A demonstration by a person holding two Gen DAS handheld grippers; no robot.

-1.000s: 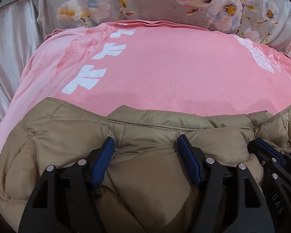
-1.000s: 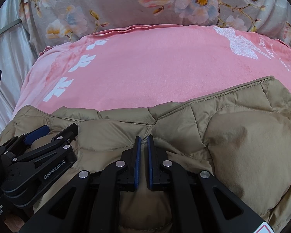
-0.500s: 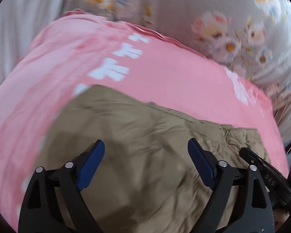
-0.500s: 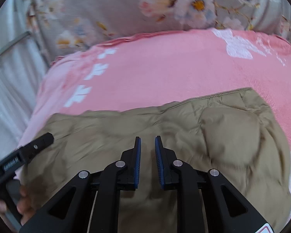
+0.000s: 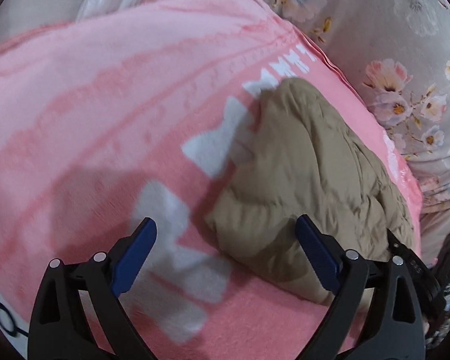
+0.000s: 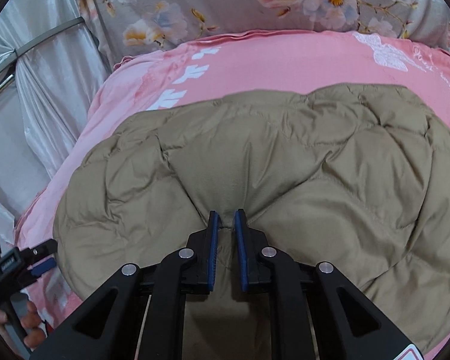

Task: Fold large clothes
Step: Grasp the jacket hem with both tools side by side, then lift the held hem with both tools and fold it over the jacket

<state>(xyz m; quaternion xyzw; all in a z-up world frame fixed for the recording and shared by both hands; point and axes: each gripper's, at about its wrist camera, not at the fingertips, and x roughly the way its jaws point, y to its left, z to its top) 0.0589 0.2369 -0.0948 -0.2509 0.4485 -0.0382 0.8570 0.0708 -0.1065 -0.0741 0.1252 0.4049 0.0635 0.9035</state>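
Hovering my left claw (image 5: 225, 255) wide open, just opened, over the blanket (image 5: 90, 105); right claw (image 6: 225, 225) narrowly apart, just closing, fold of jacket (image 6: 285, 165) between.

Left gripper (image 5: 225, 241): jaws wide, have just been opening, nothing between them. Right gripper (image 6: 225, 225): jaws narrowly parted, have just been closing slightly, tips at fabric, no clear pinch. A hand (image 6: 30, 324) holds the left gripper.

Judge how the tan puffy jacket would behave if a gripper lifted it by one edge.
The jacket would probably sag and unfold, since it lies soft and creased. Its puffy quilting suggests it is light for its bulk. The smooth shell may slip from narrow pads.
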